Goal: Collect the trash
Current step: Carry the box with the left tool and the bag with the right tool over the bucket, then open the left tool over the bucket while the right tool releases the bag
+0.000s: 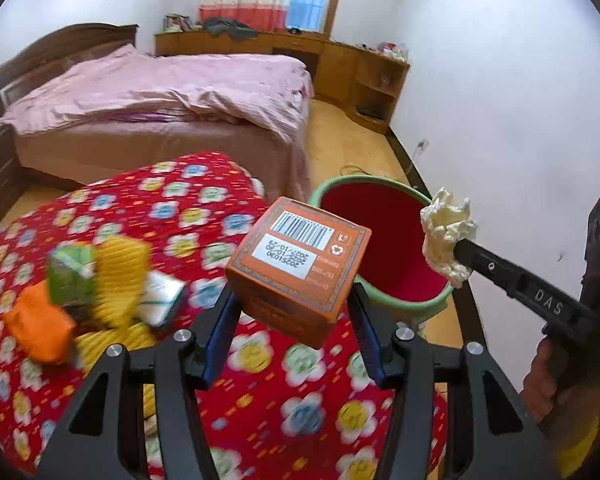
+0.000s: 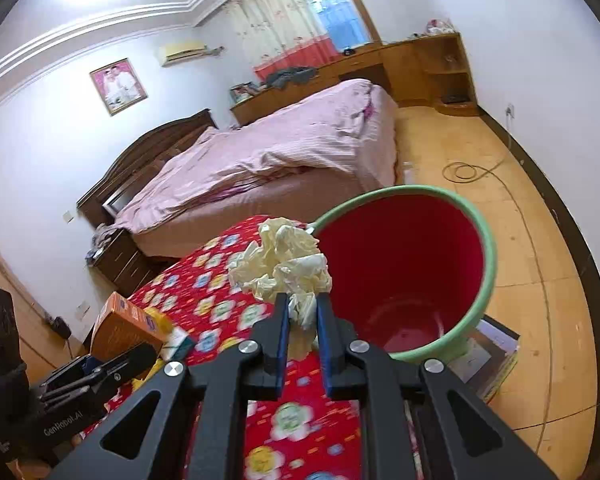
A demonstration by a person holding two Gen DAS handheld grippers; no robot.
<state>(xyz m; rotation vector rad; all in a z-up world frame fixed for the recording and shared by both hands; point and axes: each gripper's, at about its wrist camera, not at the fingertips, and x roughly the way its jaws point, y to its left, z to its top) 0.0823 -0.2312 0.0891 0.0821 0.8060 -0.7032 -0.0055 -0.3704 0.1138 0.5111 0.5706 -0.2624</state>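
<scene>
Left gripper [image 1: 294, 300] clamps a light, stiff orange carton [image 1: 298, 264] by its sides, right gripper [image 2: 303, 320] pinches soft crumpled tissue [image 2: 282, 266], red bucket [image 2: 486, 248] just ahead of both

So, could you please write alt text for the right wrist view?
The right gripper pinches a crumpled cream tissue beside a red bucket with a green rim. Below is a red flowered cloth; at left, the left gripper holds an orange box.
</scene>
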